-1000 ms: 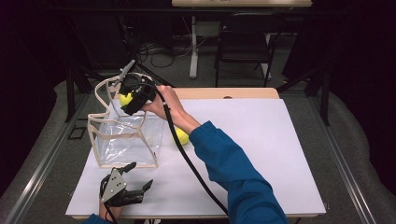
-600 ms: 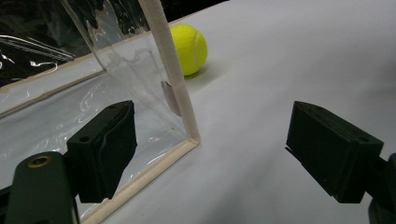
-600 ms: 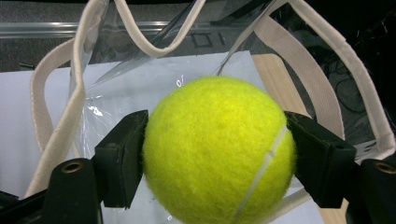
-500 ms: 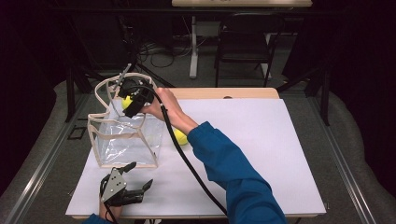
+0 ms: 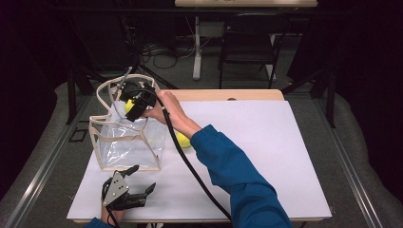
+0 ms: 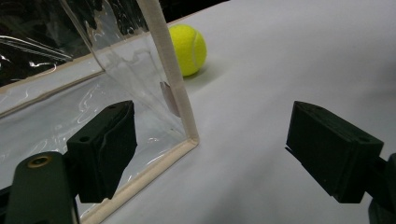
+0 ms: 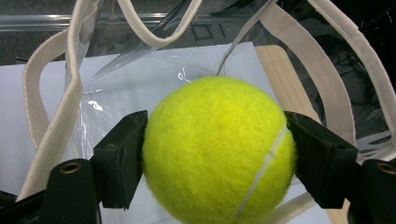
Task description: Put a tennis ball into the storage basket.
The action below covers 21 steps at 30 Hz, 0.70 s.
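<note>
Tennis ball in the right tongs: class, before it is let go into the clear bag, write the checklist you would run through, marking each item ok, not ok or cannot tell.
1. Held tennis ball gripped on both sides by the right tongs: ok.
2. Ball over the mouth of the clear bag: ok, the right tongs view looks past it into the bag.
3. Bag handles out of the drop path: cannot tell, a strap loops close above.
4. Bag standing upright and open: ok.
5. Left tongs steadying the bag: not ok, jaws open, resting on the table beside it.
6. Second tennis ball waiting on the table by the bag: ok.
</note>
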Tool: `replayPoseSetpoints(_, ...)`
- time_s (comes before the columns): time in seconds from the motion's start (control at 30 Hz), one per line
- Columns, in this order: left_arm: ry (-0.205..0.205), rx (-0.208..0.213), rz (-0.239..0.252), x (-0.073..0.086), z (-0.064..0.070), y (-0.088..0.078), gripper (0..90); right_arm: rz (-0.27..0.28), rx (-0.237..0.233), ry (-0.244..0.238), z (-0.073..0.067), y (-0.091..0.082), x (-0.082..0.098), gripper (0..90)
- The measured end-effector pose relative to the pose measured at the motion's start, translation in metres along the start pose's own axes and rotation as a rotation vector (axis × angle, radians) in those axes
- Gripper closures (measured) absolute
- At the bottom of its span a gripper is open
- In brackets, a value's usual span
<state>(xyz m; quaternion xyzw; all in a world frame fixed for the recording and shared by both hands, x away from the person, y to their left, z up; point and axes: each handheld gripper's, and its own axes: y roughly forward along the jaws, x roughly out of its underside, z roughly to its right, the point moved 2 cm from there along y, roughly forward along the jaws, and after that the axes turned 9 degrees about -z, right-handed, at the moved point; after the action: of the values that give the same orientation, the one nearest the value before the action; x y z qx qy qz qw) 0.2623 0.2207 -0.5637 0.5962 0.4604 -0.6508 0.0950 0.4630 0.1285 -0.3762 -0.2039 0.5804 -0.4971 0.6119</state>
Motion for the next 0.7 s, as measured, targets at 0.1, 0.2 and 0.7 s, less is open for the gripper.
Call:
replayPoseSetpoints(0.1,-0.001,-0.001,0.000,0.000,0.000,0.000,15.9,-0.001,-0.009,0.009,0.000,0.001,0.001,19.9)
replayPoseSetpoints(0.2,0.002,0.001,-0.001,0.000,0.000,0.000,15.9,0.032,-0.013,0.028,0.003,-0.004,0.002,11.3)
replayPoseSetpoints(0.7,0.000,-0.004,-0.001,0.000,0.001,0.000,15.9,0.145,-0.027,0.101,0.018,-0.044,0.032,0.6)
